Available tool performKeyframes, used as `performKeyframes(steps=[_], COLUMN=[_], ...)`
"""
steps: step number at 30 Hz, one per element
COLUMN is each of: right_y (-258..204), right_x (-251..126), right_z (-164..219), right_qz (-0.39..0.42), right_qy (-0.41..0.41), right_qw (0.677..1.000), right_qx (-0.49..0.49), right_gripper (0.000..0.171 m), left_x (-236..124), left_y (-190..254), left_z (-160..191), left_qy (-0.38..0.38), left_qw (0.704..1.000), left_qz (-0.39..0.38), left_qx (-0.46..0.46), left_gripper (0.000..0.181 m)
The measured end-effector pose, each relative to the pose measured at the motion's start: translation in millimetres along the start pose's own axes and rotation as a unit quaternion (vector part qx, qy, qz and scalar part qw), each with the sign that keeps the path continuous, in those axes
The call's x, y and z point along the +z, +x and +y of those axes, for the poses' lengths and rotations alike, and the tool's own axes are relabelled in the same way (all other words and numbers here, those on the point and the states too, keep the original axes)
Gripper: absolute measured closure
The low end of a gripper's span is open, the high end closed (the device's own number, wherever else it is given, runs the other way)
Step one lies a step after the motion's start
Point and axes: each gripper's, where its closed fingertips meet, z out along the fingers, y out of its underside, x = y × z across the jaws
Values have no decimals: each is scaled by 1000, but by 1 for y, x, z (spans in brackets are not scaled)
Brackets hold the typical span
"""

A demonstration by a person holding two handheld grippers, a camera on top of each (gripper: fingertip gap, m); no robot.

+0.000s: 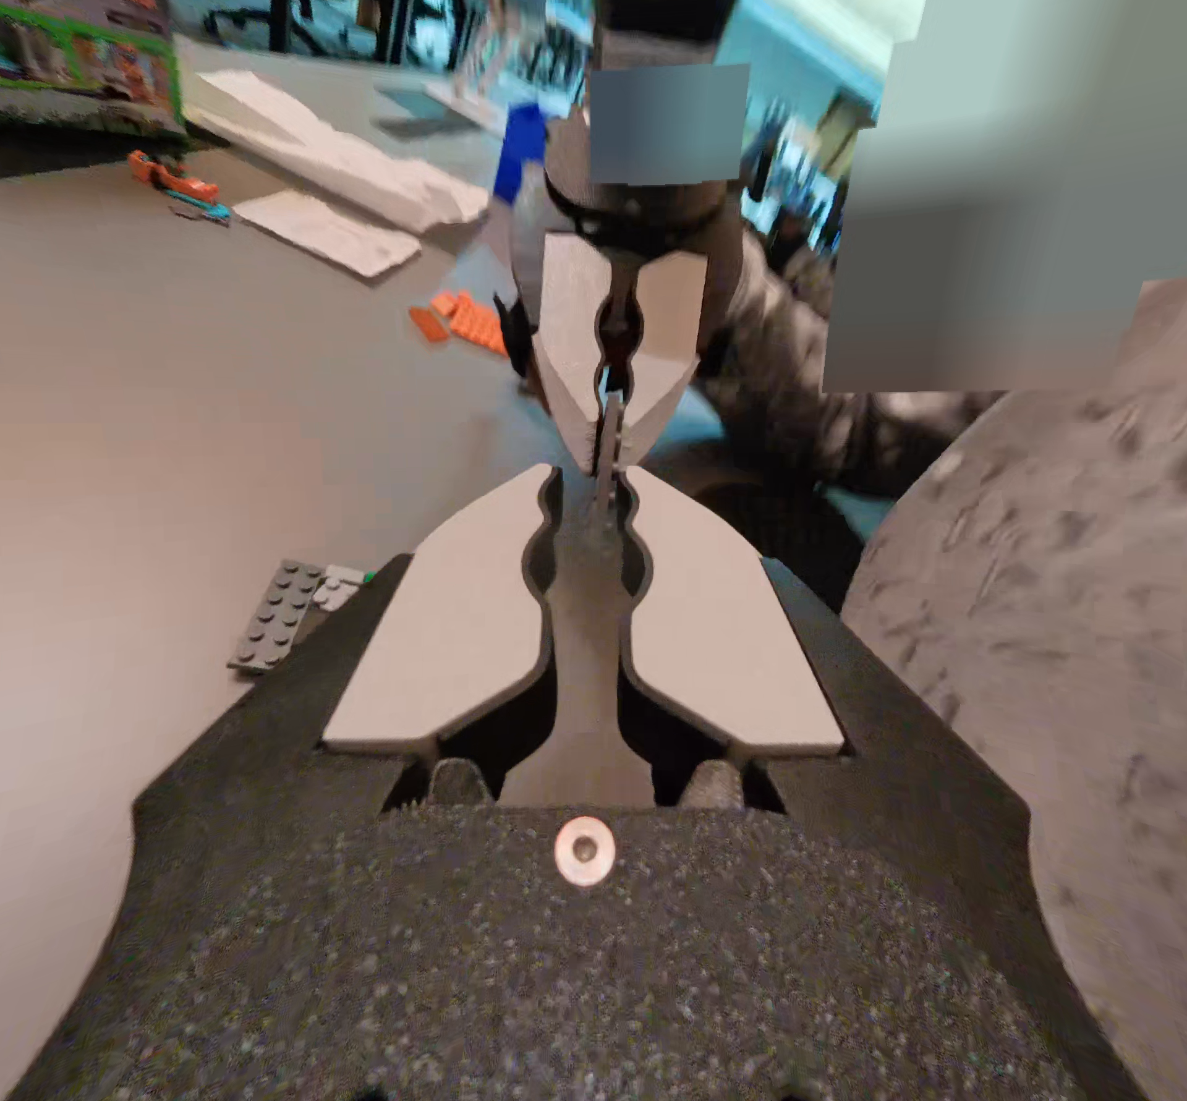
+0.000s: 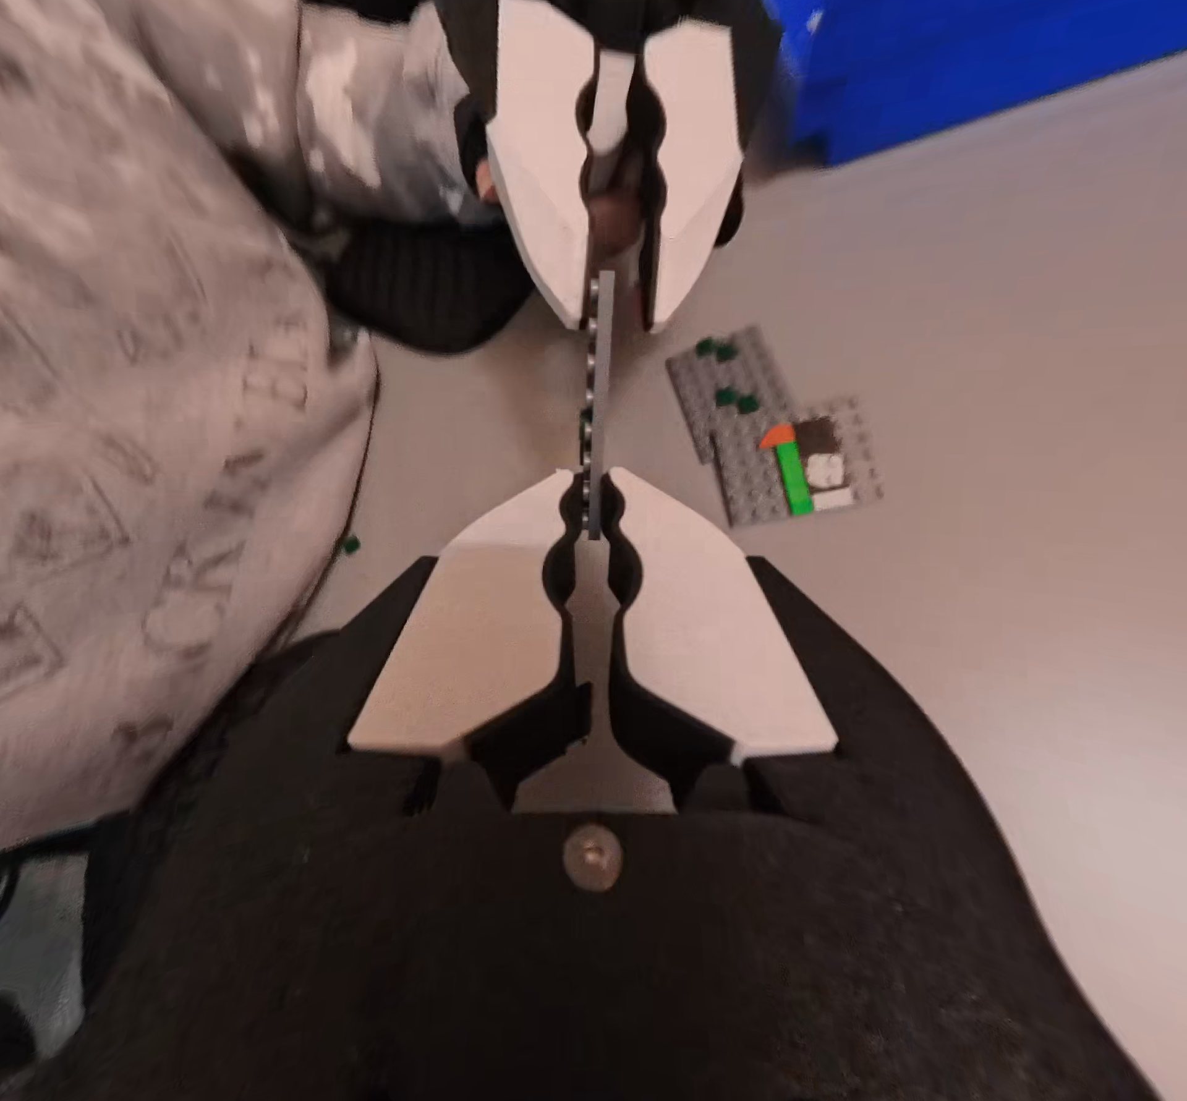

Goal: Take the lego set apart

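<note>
1. A thin grey lego plate (image 2: 598, 408) hung edge-on above the table (image 2: 963, 299), each end pinched between a gripper's fingers — the right gripper (image 2: 592, 492) clamped on the near end, the left gripper (image 2: 610, 306) on the far end.
2. The step in hand looked like prying the plate's layers apart; the next move probably called for a twist or opposed pull without losing either grip.
3. The right wrist view alone showed a grey baseplate (image 2: 751, 479) with green and orange pieces, and a blue bin (image 2: 995, 30).
4. The left wrist view alone showed loose orange plates (image 1: 462, 319), a dark grey plate (image 1: 276, 614) and paper sheets (image 1: 327, 229) — its own gripper (image 1: 594, 479) closed on the plate.
</note>
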Motion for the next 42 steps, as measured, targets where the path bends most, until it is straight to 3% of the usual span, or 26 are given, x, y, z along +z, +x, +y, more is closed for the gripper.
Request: performKeyframes(steps=[4,6,11,14,16,19,23,39,42], right_y=[2,11,49,62,59,48,56,66,68], right_x=[14,16,-8,-27,-28,-10,3,16,20], right_z=[19,23,-23,-50,-55,-52,-42,-18,-14], right_qz=[-6,25,161,285,340,358,390,377,402], right_qy=[-58,-70,80,159,154,119,67,-18,-56], right_qw=[998,997,984,940,908,884,862,858,822], right_qx=[4,-8,-15,-99,-188,-277,-318,-349,-399], right_gripper=[167,166,156,151,151,151,145,157,158], left_x=[15,16,-3,-20,-27,-28,-24,-16,-15], left_y=[2,-5,-29,-45,-54,-60,-59,-59,-61], left_z=[35,41,-1,-18,-21,-22,-21,-5,-1], left_qy=[-114,-132,3,89,120,135,148,114,106], left_qw=[989,984,994,984,974,967,960,952,949], left_qz=[-38,-68,-102,-104,-108,-111,-99,-80,-88], left_qx=[90,98,-29,-116,-159,-183,-216,-272,-282], left_gripper=[176,176,176,176,176,176,176,176,176])
